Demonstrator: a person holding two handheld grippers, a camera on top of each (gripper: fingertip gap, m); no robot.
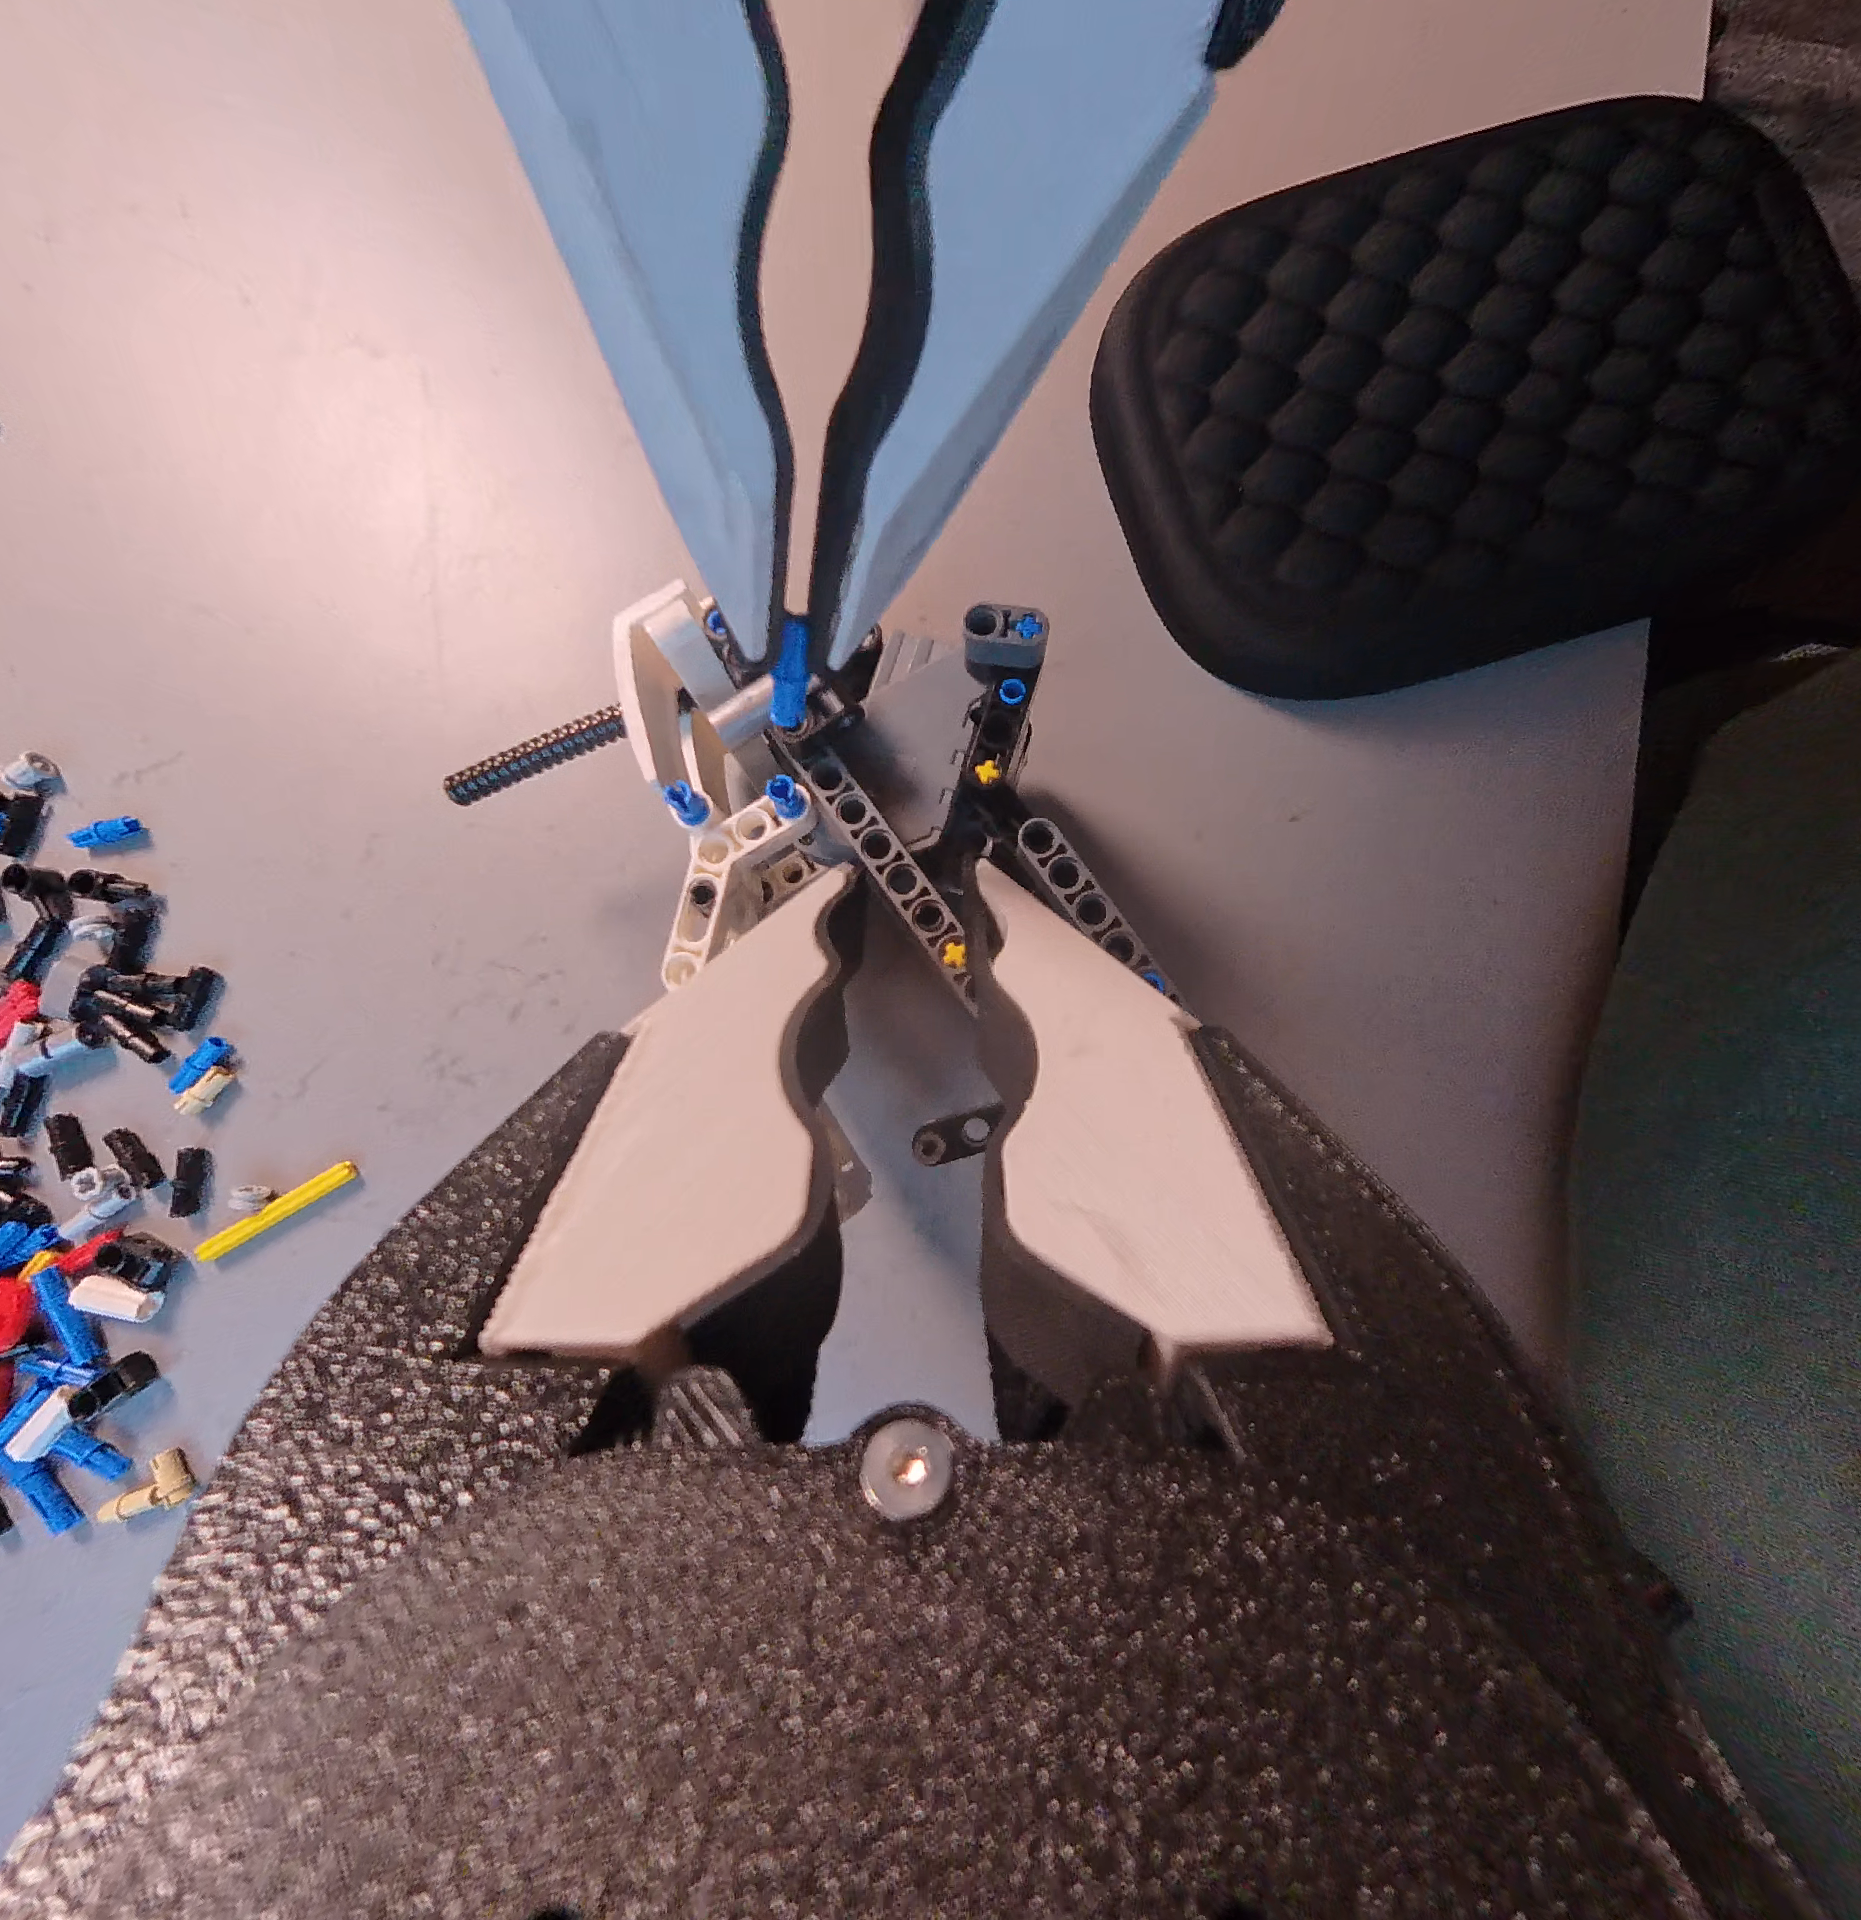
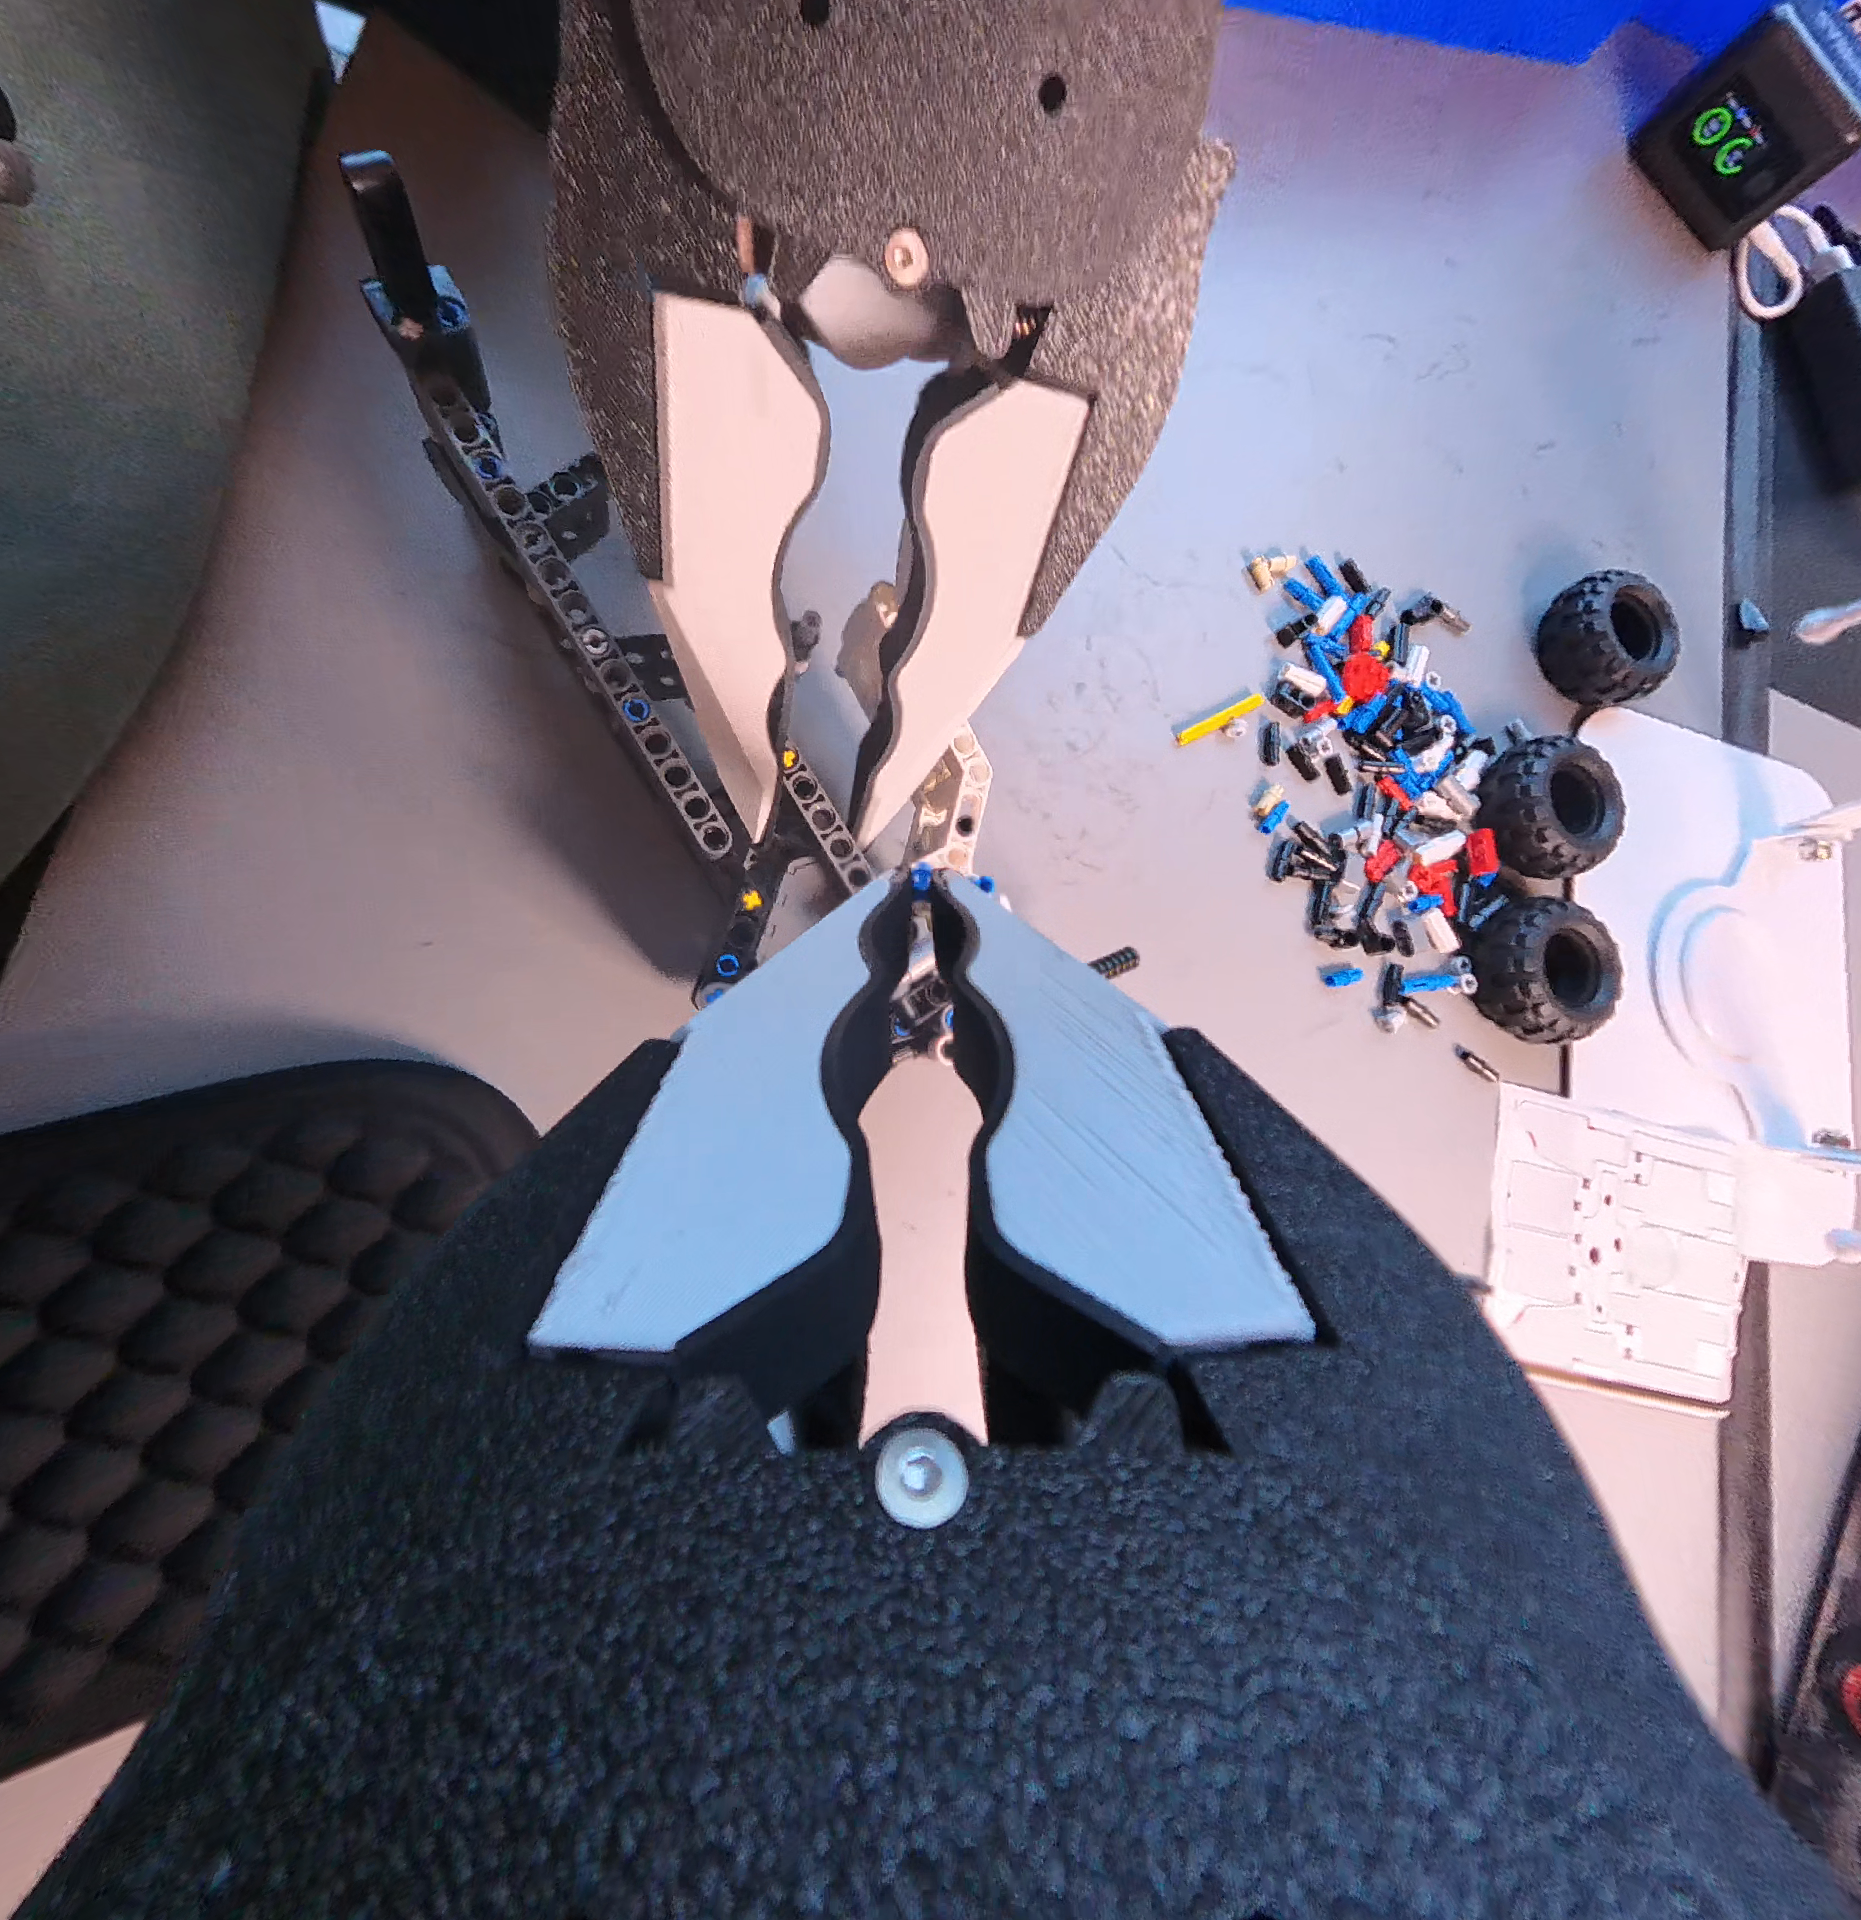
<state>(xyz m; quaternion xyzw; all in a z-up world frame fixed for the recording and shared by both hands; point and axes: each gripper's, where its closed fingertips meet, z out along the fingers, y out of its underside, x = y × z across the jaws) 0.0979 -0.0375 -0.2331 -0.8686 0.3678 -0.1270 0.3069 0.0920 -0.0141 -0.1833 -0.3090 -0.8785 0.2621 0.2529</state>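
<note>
A construction-toy assembly of dark grey holed beams [image 1: 884, 862], with white parts [image 1: 656, 665] and a black threaded rod [image 1: 531, 753], lies on the grey table. My left gripper [image 1: 910, 894] is shut on one of its diagonal grey beams. In the right wrist view the left gripper [image 2: 817, 816] comes in from the top over the beams [image 2: 552, 582]. My right gripper [image 2: 924, 888] is shut on a blue pin [image 2: 919, 881] at the assembly's end. In the left wrist view the right gripper [image 1: 801, 629] reaches down from above and pinches that blue pin [image 1: 791, 670].
A pile of small blue, black, red and white parts [image 2: 1373, 748] lies beside three black tyres [image 2: 1549, 805]; it also shows in the left wrist view [image 1: 64, 1143] near a yellow axle [image 1: 277, 1210]. A black textured pad [image 1: 1477, 384] sits by the table edge. White plastic trays [image 2: 1612, 1268] are at right. One gripper's finger ends stand about 6 cm off the other's. The yellow axle [image 1: 277, 1210] lies around 15 cm away from my left fingertips. The right camera catches it too, in the right wrist view [image 2: 1220, 717].
</note>
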